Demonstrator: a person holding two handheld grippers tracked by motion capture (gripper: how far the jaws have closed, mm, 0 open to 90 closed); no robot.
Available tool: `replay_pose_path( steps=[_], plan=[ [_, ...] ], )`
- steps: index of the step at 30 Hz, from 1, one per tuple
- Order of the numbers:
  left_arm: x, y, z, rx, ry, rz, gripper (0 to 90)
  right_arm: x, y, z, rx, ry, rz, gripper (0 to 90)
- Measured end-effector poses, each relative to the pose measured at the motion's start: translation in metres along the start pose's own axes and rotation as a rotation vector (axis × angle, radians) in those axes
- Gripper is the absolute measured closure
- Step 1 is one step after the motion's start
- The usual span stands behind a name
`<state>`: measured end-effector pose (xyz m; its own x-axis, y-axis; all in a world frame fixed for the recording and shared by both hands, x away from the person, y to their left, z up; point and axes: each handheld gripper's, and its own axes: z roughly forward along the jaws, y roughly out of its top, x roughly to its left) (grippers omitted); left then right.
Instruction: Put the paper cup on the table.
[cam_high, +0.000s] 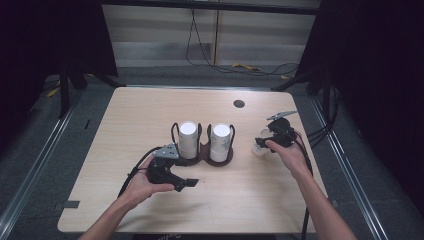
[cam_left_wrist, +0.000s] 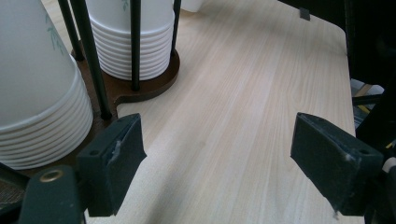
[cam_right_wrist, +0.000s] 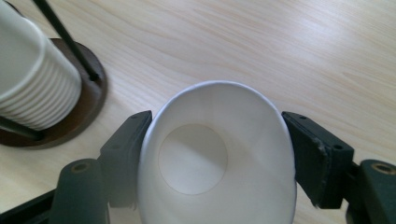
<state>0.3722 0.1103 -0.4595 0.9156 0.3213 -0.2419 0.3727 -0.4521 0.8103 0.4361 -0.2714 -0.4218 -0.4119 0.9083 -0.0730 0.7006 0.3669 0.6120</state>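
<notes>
The right gripper (cam_right_wrist: 215, 154) has its two black jaws pressed against the sides of a single white paper cup (cam_right_wrist: 217, 163), squeezing its rim into an oval; the cup's mouth faces the camera and its flat bottom shows inside. Seen from the high view, this cup (cam_high: 261, 144) sits low over the table (cam_high: 280, 200), just to the right of the brown cup holder (cam_high: 202, 155), apart from it. The holder carries two stacks of upside-down cups between thin black rods: the right stack (cam_high: 220, 141) nearer the held cup, the left stack (cam_high: 188, 138) beyond it. The left gripper (cam_left_wrist: 219, 158) is wide open and holds nothing, hovering over bare wood in front of the holder, close beside the left stack. The step in hand looks like setting one cup, taken off a stack, out on the table. Next, the right jaws should probably ease apart gently so the thin cup springs round and stands without tipping.
</notes>
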Motion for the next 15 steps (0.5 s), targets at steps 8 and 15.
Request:
replay_pose_path(
  steps=[8, 15],
  plan=[
    [-0.003, -0.002, -0.002, 0.002, -0.002, 0.011, 17.3, 0.001, 0.002, 0.011, 0.012, -0.039, -0.010, 26.5],
    [0.000, -0.002, -0.004, -0.004, 0.006, 0.001, 17.3, 0.006, 0.013, 0.020, 0.020, -0.064, -0.025, 25.9]
  ],
)
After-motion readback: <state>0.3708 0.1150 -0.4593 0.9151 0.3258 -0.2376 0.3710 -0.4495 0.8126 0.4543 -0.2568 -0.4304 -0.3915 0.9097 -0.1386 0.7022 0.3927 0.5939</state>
